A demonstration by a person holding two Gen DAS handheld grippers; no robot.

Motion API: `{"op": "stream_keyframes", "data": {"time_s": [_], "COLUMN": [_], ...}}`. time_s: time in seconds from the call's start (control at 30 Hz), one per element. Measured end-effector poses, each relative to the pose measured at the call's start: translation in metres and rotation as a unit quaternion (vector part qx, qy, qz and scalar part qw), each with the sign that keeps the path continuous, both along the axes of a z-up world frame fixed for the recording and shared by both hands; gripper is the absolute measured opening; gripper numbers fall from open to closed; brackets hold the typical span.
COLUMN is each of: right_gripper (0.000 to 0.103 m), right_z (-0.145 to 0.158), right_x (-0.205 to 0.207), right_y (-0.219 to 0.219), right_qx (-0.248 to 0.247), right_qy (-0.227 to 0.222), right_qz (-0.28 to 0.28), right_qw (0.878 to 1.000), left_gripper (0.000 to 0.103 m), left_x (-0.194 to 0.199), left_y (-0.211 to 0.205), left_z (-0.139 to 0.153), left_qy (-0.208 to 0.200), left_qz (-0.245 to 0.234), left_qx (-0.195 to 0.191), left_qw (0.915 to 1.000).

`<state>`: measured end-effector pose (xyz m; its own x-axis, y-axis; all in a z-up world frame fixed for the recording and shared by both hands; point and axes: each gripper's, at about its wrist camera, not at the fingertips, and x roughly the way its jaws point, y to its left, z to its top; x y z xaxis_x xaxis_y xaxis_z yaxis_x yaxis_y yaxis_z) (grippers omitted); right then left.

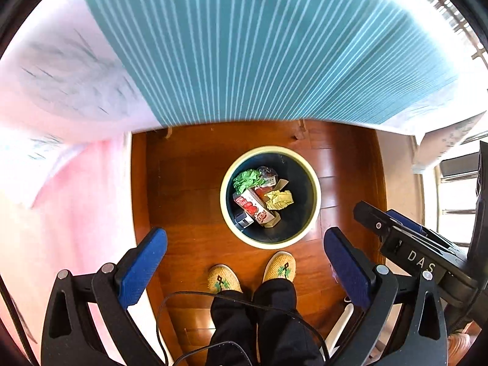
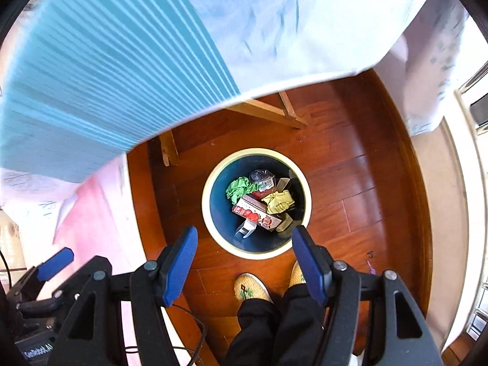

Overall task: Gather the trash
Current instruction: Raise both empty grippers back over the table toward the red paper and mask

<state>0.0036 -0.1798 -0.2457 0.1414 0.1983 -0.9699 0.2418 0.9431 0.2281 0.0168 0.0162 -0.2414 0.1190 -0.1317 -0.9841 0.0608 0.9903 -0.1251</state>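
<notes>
A round bin with a cream rim [image 1: 317, 195] [image 2: 205, 204] stands on the wood floor below both grippers. Inside lie a crumpled green paper [image 1: 247, 178] [image 2: 241, 187], a crumpled yellow paper [image 1: 279, 199] [image 2: 279, 201], a red-and-white carton [image 1: 254, 207] [image 2: 256, 215] and a clear plastic piece [image 1: 267, 174] [image 2: 260, 177]. My left gripper [image 1: 244, 262] is open and empty, held high above the bin. My right gripper [image 2: 244, 259] is open and empty, also above the bin; it shows at the right of the left wrist view [image 1: 411, 244].
A table with a teal striped cloth [image 1: 244, 45] [image 2: 106, 76] and white cover overhangs above the bin. Its wooden legs [image 2: 268, 109] stand behind the bin. The person's slippered feet [image 1: 253, 274] [image 2: 253, 288] are just in front of the bin. A cable [image 1: 189, 299] hangs near the legs.
</notes>
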Motion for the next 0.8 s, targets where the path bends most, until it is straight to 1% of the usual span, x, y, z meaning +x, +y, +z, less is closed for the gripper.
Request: {"op": "stream_keyframes", "data": {"time_s": [0.17,0.33,0.43,0.6,0.67,0.8], "right_gripper": [0.065,0.065,0.065,0.065,0.065,0.065], "right_z": [0.062,0.122,0.155,0.199,0.210,0.229], "right_x": [-0.009,-0.019,-0.022,-0.030,-0.029,-0.023], "right_y": [0.006,0.012,0.013,0.010,0.008,0.004], "right_qx": [-0.014,-0.022,-0.025,-0.040,-0.045,-0.049], "right_qy": [-0.013,-0.041,-0.061,-0.103,-0.115,-0.135], "right_qz": [0.017,0.028,0.030,0.016,0.007,-0.010], "right_qw": [1.000,0.999,0.997,0.994,0.992,0.990], "left_gripper": [0.102,0.102,0.102,0.102,0.102,0.102], "left_x": [-0.008,-0.016,-0.020,-0.023,-0.023,-0.022], "left_y": [0.007,0.015,0.019,0.026,0.029,0.035], "left_z": [0.069,0.146,0.180,0.226,0.244,0.271], "left_qy": [-0.043,-0.097,-0.118,-0.152,-0.168,-0.200], "left_qz": [-0.011,-0.023,-0.032,-0.042,-0.045,-0.050], "left_qx": [-0.004,-0.014,-0.019,-0.028,-0.033,-0.042], "left_qw": [0.9990,0.9949,0.9923,0.9871,0.9841,0.9775]}}
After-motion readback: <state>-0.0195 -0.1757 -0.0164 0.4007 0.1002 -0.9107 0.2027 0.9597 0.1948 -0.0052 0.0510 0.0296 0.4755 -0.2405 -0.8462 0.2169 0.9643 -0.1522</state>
